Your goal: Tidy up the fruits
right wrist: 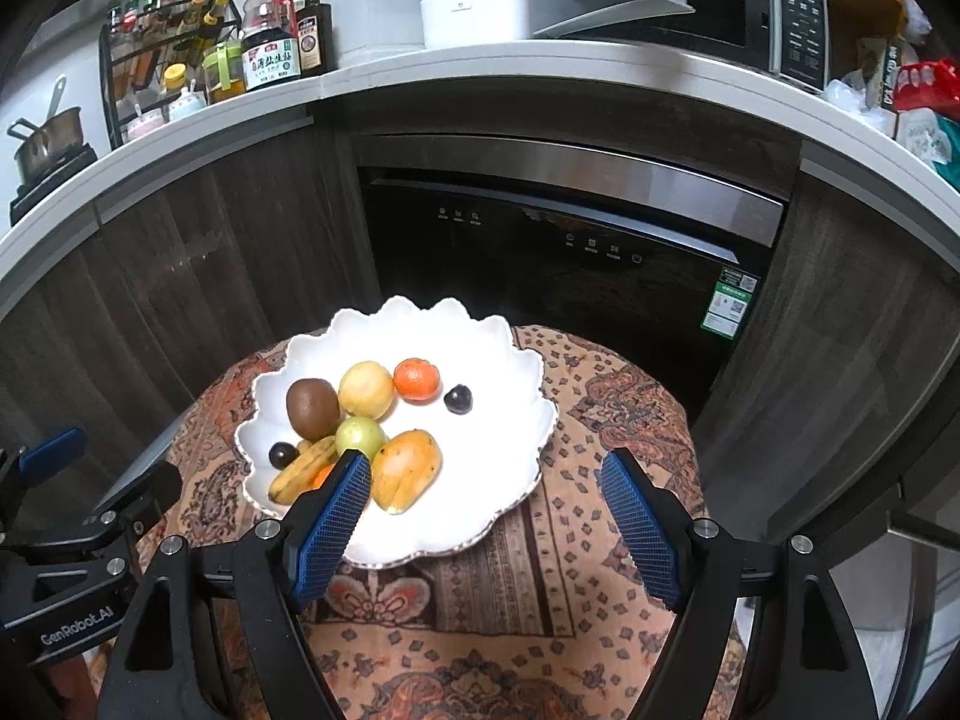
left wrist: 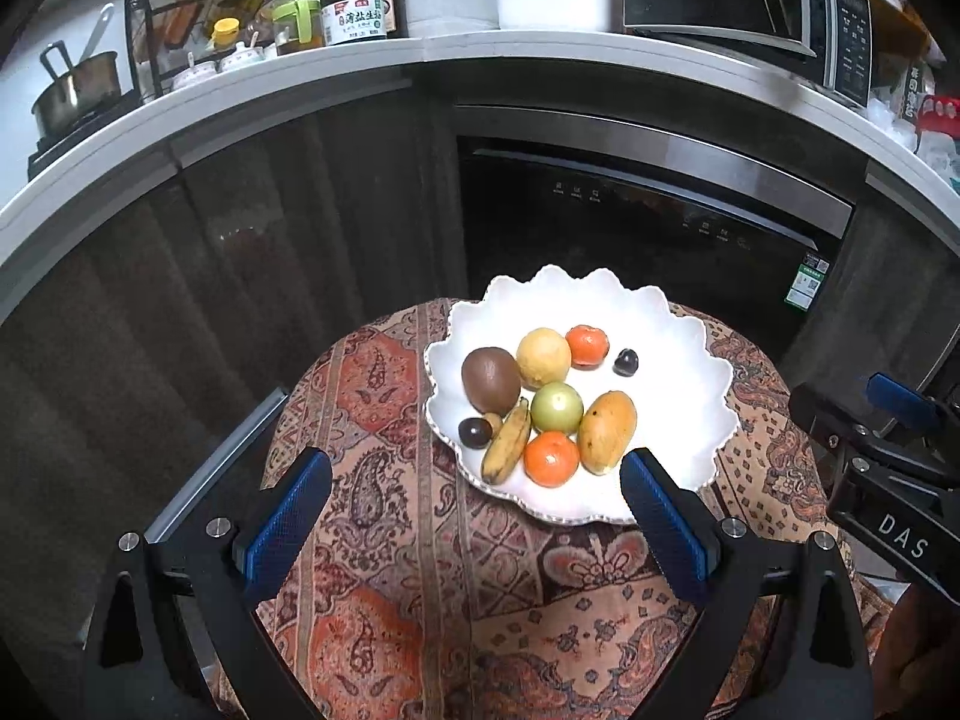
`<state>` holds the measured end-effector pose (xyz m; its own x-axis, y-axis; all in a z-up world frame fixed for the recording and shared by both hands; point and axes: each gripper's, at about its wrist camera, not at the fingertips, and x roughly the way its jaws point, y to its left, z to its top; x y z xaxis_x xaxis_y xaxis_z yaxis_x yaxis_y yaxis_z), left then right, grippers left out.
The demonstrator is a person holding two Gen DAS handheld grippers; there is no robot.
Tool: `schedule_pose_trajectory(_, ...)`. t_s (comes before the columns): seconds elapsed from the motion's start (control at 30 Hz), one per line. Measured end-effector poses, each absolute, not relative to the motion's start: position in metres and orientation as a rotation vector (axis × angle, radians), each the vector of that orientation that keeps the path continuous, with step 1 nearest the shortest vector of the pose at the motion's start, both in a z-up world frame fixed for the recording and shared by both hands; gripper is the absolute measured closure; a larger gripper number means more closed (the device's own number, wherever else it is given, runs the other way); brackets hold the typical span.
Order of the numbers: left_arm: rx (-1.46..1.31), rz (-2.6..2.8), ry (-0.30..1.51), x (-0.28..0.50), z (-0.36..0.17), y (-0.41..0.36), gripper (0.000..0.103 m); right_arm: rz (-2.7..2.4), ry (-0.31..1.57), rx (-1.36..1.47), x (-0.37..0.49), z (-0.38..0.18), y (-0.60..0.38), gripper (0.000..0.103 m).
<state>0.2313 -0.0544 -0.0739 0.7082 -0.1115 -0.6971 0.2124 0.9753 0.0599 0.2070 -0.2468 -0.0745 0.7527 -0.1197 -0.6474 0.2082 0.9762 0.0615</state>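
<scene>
Left wrist view shows your left gripper [left wrist: 474, 516] wide open, holding nothing. Your right gripper [right wrist: 486, 516] is wide open and empty too. All the fruits, like the brown kiwi [left wrist: 491, 380] and yellow banana [left wrist: 509, 443], sit in the white wavy-edged plate [left wrist: 684, 420] on the patterned cloth table [left wrist: 384, 420], just past your blue finger pads [left wrist: 285, 531].

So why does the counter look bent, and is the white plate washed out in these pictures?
Left wrist view: the fisheye lens bows the straight countertop into an arc; the plate is overexposed, nearly featureless. Right wrist view: same curve, same blown-out white, corners dark.
</scene>
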Motion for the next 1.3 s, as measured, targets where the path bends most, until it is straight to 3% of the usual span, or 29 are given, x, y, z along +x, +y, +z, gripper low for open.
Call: schedule_pose_trajectory(1.3, 0.113, -0.123, 0.755, 0.151, -0.08, -0.034, 0.005, -0.181, 0.657, 0.131, 0.122, -0.087, -0.233, 0.023)
